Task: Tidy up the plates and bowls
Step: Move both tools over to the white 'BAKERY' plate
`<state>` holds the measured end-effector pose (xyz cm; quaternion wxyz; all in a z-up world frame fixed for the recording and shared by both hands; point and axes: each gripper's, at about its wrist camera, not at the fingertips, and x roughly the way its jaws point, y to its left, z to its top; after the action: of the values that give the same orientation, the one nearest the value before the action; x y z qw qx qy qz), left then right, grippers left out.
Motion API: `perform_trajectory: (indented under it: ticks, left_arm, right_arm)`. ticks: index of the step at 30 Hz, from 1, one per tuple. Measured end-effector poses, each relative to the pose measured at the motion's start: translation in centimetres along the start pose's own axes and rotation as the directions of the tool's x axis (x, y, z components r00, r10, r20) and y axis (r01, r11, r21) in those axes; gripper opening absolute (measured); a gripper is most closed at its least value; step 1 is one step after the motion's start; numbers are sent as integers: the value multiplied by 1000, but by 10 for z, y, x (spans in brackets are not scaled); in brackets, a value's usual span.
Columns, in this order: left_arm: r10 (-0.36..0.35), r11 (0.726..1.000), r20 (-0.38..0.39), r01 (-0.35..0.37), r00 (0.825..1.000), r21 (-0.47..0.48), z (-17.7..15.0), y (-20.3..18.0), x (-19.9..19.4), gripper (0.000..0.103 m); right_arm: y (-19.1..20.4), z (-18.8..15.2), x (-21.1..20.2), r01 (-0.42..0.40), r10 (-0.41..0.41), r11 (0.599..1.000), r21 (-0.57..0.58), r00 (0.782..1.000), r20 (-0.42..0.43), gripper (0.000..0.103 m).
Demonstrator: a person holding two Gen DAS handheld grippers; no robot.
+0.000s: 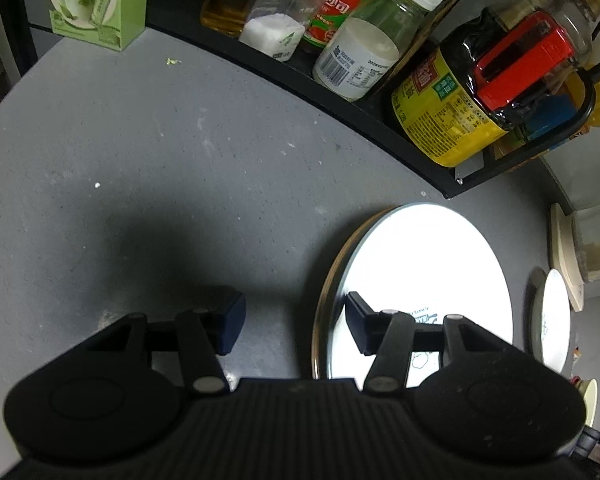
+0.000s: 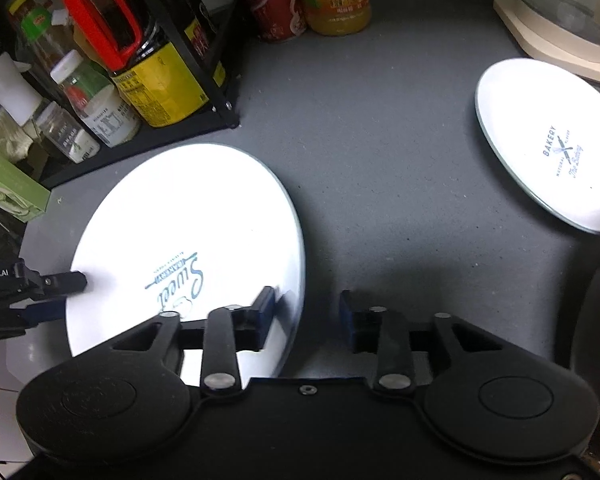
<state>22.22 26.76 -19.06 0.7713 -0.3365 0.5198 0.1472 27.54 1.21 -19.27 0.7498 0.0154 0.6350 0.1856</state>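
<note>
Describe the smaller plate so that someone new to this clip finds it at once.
Start at the grey counter and find the cream appliance base in its far right corner. The small plate lies just in front of that base, away from the black rack. It is oval and printed "BAKERY", while the large plate by the rack is round and printed "Sweet".

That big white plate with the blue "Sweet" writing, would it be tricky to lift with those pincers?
Probably a little. The big plate looks glazed and glossy under the glare, so likely slippery between the fingers. It seems rigid ceramic: it should not bend, but may chip if dropped on the hard grey counter. Lying flat with a thin rim, it offers little edge to grip.
</note>
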Motion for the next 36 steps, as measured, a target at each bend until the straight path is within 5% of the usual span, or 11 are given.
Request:
perform_trajectory:
  ticks: [5, 10, 16, 36]
  left_arm:
    - [39, 998, -3, -39, 999, 38, -1, -13, -6, 53]
    - [27, 999, -11, -26, 1000, 41, -1, -25, -18, 54]
    - [8, 995, -6, -7, 1000, 96, 2, -47, -32, 70]
    - [38, 974, 6, -39, 999, 222, 4, -132, -49, 101]
  right_arm:
    - [4, 0, -7, -7, 7, 1000, -23, 1000, -16, 45]
    - [3, 0, -26, -63, 62, 998, -25, 998, -7, 73]
    - [1, 7, -50, -60, 61, 996, -60, 998, 26, 102]
    - [-44, 41, -96, -36, 41, 997, -63, 997, 71, 103]
